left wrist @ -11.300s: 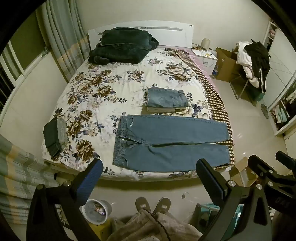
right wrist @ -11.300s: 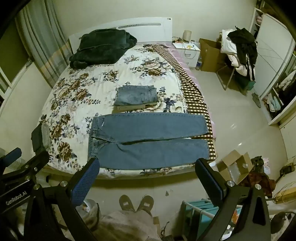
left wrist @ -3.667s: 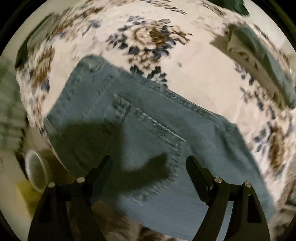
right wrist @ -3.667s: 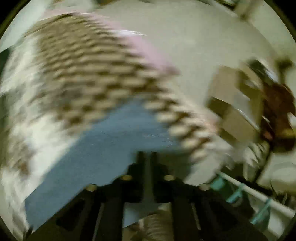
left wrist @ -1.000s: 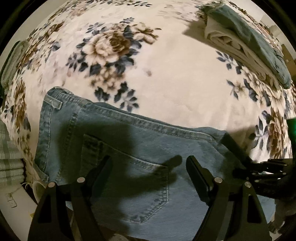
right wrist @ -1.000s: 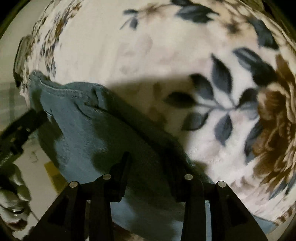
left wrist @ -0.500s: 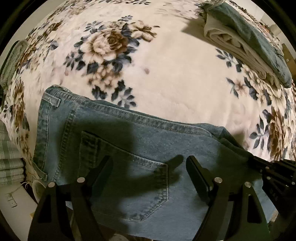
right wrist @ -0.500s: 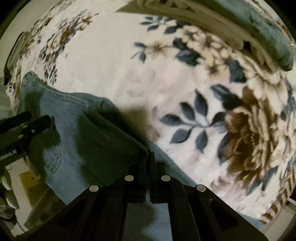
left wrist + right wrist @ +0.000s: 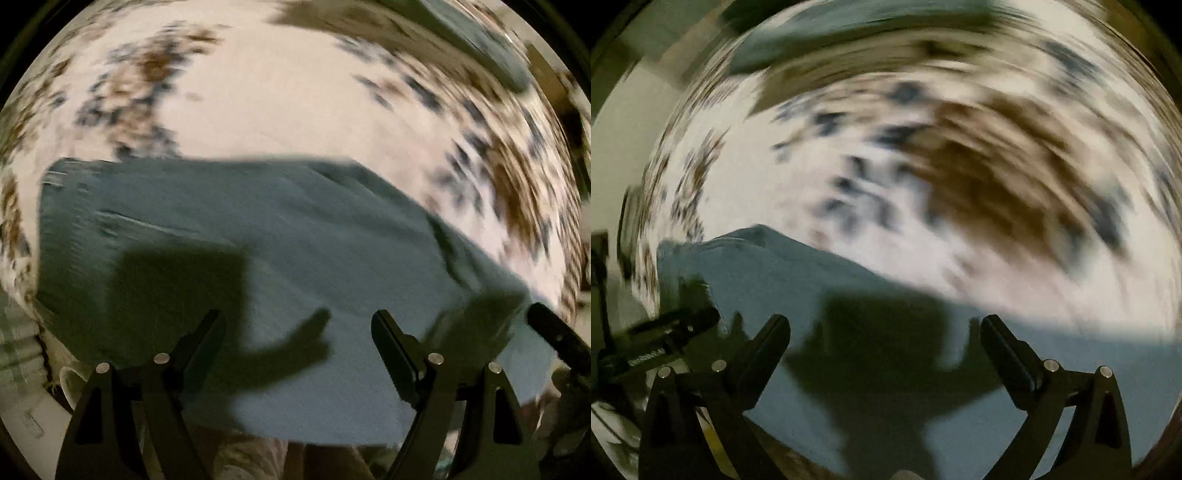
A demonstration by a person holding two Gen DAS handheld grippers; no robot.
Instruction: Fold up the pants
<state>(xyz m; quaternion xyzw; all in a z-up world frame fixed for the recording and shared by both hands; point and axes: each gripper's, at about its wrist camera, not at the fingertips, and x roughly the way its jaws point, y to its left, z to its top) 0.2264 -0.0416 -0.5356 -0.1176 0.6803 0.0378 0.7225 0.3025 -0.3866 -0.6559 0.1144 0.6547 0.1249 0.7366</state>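
My left gripper [image 9: 297, 347] hangs over the jeans [image 9: 258, 251] with its fingers spread wide and nothing between them, throwing a forked shadow on the denim just ahead. My right gripper [image 9: 884, 350] is likewise released, its jaws far apart above the same blue cloth, with a broad dark shadow lying between them. The jeans lie flat on the floral bedspread [image 9: 280, 103], filling the lower half of the left wrist view from 9 o'clock round to 4 o'clock, one faint stitched seam showing toward 9 o'clock. Beyond the denim the cream cover with brown and dark blue flowers runs up to 12 o'clock, all of it smeared by motion blur. The left view shows a pale round cup [image 9: 72, 384] at 8 o'clock below the bed edge, a striped curtain [image 9: 16, 347] beside it, and the dark tip of my right gripper at 4 o'clock. The right view instead shows my left gripper [image 9: 661, 339] at 9 o'clock and a plain pale wall [image 9: 631, 110] at 10 o'clock. Both views catch a blurred grey-blue folded garment [image 9: 820, 33] near the top: toward 1 o'clock from the left, 11 o'clock from the right.
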